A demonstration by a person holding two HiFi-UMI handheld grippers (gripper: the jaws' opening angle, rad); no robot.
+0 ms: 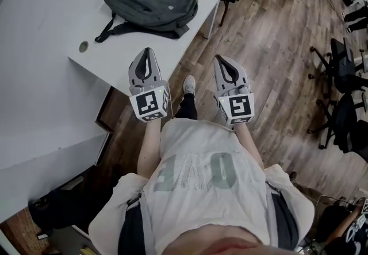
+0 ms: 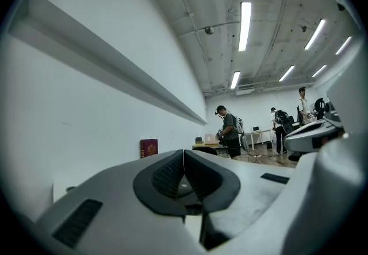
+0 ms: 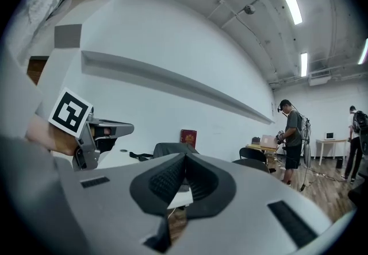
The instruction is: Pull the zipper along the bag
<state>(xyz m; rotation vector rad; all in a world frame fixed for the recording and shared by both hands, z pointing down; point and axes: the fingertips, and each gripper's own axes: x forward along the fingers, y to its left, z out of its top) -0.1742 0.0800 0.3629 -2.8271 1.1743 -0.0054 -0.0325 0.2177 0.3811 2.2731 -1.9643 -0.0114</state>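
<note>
A dark grey backpack [image 1: 152, 1] lies flat on the white table [image 1: 52, 47], its strap trailing toward the near edge; the right gripper view shows the backpack [image 3: 172, 149] low and far off. No zipper detail can be made out. My left gripper [image 1: 149, 54] is shut and empty, held level just over the table's near edge, well short of the bag. My right gripper [image 1: 222, 62] is also shut and empty, over the wooden floor to the right of the table. In the left gripper view the left gripper [image 2: 183, 153] has its pads pressed together; in the right gripper view the right gripper [image 3: 185, 157] does too.
A round cable hole [image 1: 84, 46] sits in the table near its edge. Black office chairs [image 1: 345, 70] stand on the wooden floor at right. A red book [image 3: 188, 137] leans against the wall. Other people [image 3: 292, 139] stand far across the room.
</note>
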